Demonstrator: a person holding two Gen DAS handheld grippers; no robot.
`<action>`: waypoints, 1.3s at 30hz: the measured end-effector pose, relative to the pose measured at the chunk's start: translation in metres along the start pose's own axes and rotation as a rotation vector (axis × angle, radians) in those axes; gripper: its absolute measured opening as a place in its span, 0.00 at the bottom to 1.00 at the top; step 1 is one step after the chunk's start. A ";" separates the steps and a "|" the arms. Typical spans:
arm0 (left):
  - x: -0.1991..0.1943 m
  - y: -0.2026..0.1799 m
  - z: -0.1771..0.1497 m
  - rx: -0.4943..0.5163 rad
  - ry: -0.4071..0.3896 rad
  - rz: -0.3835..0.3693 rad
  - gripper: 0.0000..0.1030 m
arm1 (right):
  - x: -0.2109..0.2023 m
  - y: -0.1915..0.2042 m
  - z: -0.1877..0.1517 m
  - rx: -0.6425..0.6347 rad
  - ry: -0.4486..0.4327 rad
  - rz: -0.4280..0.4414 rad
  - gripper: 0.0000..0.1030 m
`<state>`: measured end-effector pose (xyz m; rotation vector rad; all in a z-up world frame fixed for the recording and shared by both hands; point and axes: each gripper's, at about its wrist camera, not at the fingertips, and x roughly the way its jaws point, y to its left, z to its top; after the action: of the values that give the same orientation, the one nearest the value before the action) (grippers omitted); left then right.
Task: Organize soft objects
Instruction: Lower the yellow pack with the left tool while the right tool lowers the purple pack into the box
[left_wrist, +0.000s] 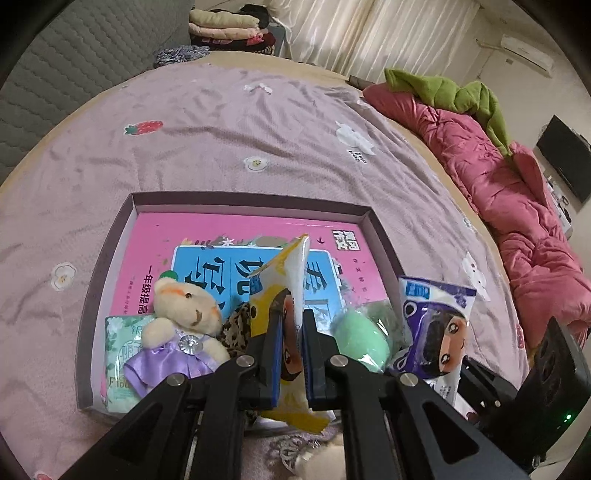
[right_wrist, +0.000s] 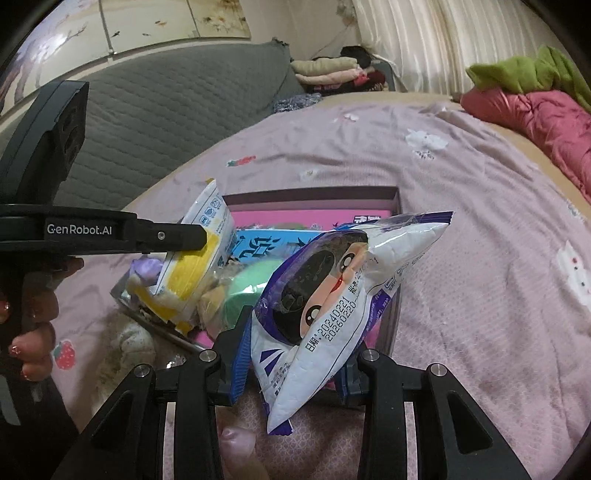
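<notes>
Left wrist view: left gripper (left_wrist: 290, 354) jaws pinch yellow pack (left_wrist: 284, 280), right gripper (right_wrist: 295, 354) jaws pinch purple pack (right_wrist: 332, 295); lower centre, both slick packs could slip or collide over the crowded box (left_wrist: 110, 258).

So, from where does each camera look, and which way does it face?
Left wrist: sits behind the left gripper, looking down into the box; its jaws pinch a yellow packet.
Right wrist: sits behind the right gripper, facing the same box; a hand shows.
Shared: purple packet, yellow packet, box, pink bedspread.
</notes>
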<state>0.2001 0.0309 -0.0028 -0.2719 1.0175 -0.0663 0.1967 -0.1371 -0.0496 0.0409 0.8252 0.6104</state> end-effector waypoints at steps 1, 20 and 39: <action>0.001 0.001 0.001 -0.002 0.001 0.003 0.09 | 0.003 -0.001 0.000 0.000 0.004 0.002 0.37; 0.026 -0.010 0.013 -0.006 0.064 0.044 0.12 | -0.005 0.005 -0.011 -0.094 -0.008 -0.117 0.60; 0.037 0.002 0.014 -0.101 0.115 -0.027 0.27 | -0.061 -0.010 -0.028 -0.039 -0.089 -0.029 0.62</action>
<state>0.2315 0.0286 -0.0274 -0.3776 1.1335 -0.0556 0.1508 -0.1832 -0.0300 0.0205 0.7260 0.5932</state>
